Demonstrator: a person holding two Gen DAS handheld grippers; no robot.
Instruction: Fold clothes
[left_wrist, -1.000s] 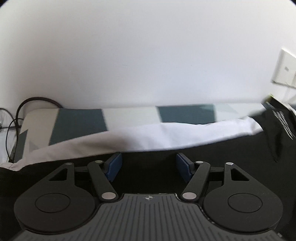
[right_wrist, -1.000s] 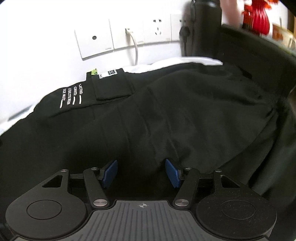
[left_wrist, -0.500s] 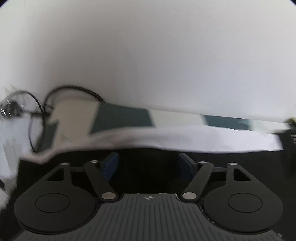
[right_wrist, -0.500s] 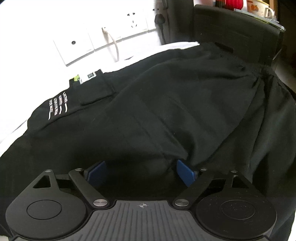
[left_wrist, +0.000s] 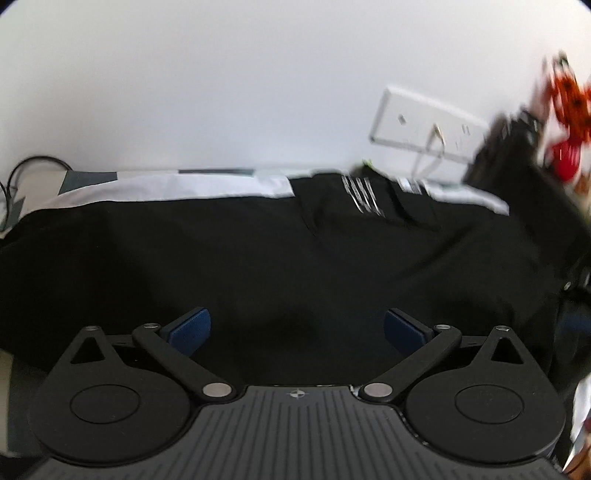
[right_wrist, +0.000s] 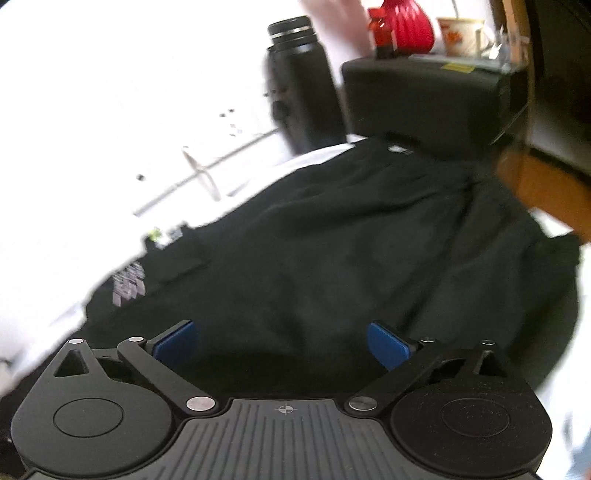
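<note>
In the left wrist view, the left claw (left_wrist: 297, 328) is hanging wide open over a black garment (left_wrist: 258, 258), its blue pads (left_wrist: 190, 328) well apart and gripping nothing. The garment is lying spread across a white sheet (left_wrist: 166, 190) on the surface, with white lettering (left_wrist: 364, 195) showing near its far edge. A patterned teal and grey cover (left_wrist: 92, 177) is peeking out beyond the sheet, a black cable (left_wrist: 35, 164) is curling at the far left, and a socket panel (left_wrist: 424, 129) is sitting on the wall.

In the right wrist view, the right claw (right_wrist: 282, 339) is likewise spread wide and holding nothing, hovering low over the same black garment (right_wrist: 351, 240). This side is showing rumpled, gathered cloth towards the right, which the left view is not showing clearly. It is also showing a black bottle (right_wrist: 299, 85), a dark box (right_wrist: 424, 99) and a red vase (right_wrist: 410, 26) behind, while the lettering (right_wrist: 127, 282) is appearing only as a blur.

As for progress, the garment looks to be lying mostly laid out with no tidy fold visible, so the folding seems barely begun; grasping an edge and bringing it over is still looking like the work left
</note>
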